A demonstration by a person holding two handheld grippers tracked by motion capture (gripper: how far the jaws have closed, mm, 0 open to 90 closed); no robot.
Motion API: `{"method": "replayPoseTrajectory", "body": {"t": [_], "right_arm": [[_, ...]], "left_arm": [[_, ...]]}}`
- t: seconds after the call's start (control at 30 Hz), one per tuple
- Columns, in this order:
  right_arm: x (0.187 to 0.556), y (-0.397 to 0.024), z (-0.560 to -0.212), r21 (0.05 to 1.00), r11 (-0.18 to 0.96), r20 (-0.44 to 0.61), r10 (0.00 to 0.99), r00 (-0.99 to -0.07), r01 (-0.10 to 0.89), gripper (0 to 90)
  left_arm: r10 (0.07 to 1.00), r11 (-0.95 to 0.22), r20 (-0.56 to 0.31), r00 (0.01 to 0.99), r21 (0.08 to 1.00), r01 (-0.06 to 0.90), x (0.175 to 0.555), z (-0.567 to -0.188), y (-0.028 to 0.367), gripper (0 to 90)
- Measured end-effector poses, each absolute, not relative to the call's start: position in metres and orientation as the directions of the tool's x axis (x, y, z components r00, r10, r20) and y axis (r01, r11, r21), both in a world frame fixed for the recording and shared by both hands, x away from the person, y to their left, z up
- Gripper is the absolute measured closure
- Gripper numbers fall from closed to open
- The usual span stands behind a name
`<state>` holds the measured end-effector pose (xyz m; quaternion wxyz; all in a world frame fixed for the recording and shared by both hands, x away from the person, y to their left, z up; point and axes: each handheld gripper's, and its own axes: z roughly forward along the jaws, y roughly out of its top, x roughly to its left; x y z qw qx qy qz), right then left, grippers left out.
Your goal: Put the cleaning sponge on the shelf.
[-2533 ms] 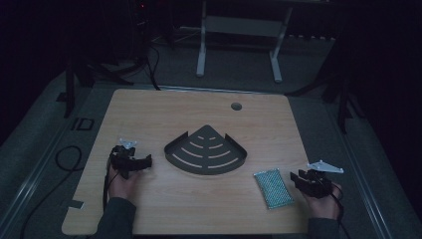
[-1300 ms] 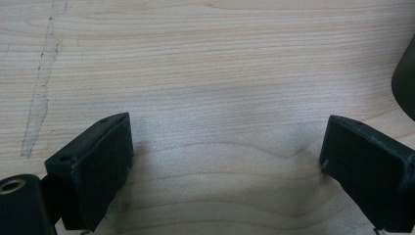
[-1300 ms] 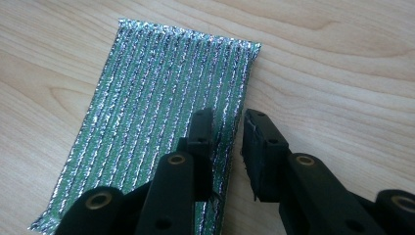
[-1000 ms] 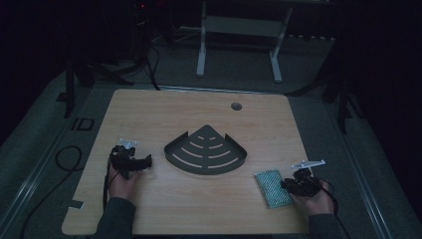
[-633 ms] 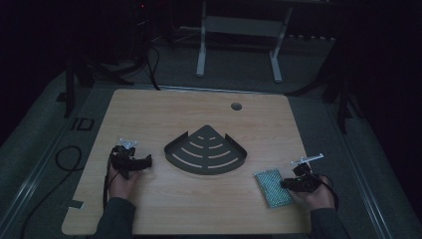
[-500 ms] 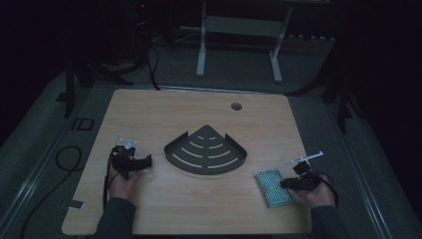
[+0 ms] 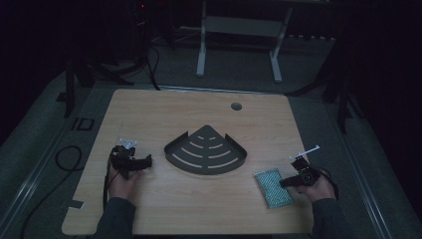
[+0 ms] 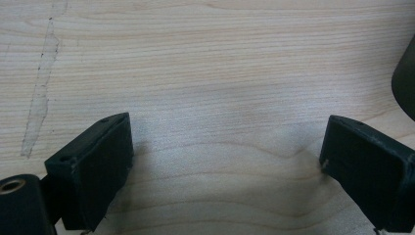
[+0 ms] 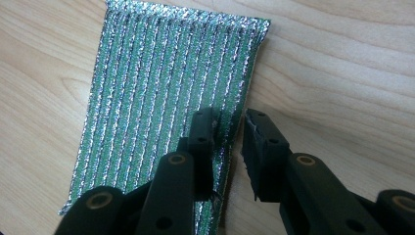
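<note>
Two grippers: both low over the table point(image 7: 149, 109), one at each near corner of it.
Landmark: dark fan-shaped rack point(image 7: 206, 151), mid-table, nothing on it.
Item in hand: green glittery sponge point(image 7: 273, 187), flat on the wood, near and to the right of the rack, well apart from it.
Right gripper point(image 9: 230, 132): at the sponge's right long edge; jaws part-closed, astride that edge, one over the sponge, the other over bare wood; no clamp on it to be seen, so released.
Left gripper point(image 8: 225, 156): left of the rack, jaws spread wide over bare wood, holding nothing.
Done: right gripper brought up to the sponge and lined along its edge.
Left: grip, lift, and (as a judgement) the carry toward the rack; none begun.
Change from earliest frame: right hand then lay right of the sponge and clear of it, now moved in to meet its edge.
Unchanged: sponge, rack and left hand in their places.
</note>
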<state>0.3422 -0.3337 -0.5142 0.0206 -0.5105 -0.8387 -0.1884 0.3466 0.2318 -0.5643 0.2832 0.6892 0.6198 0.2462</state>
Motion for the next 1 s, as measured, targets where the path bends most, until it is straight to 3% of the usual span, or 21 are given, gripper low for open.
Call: {"method": "replayPoseTrajectory", "body": {"t": [0.23,0.57,1.0], "right_arm": [[0.347,-0.333,-0.514,0.266,0.421,0.252,0.838,-0.484,0.867,76.9],[0.350,-0.326,-0.511,0.244,0.482,0.239,0.811,-0.534,0.841,88.6],[0.350,-0.314,-0.496,0.253,0.529,0.185,0.795,-0.577,0.810,89.5]], "left_arm": [[0.994,-0.071,-0.012,0.110,0.695,0.715,0.347,-0.564,0.232,6.0],[0.994,-0.071,-0.012,0.110,0.695,0.715,0.347,-0.564,0.232,6.0],[0.994,-0.071,-0.012,0.110,0.695,0.715,0.347,-0.564,0.232,6.0]]}}
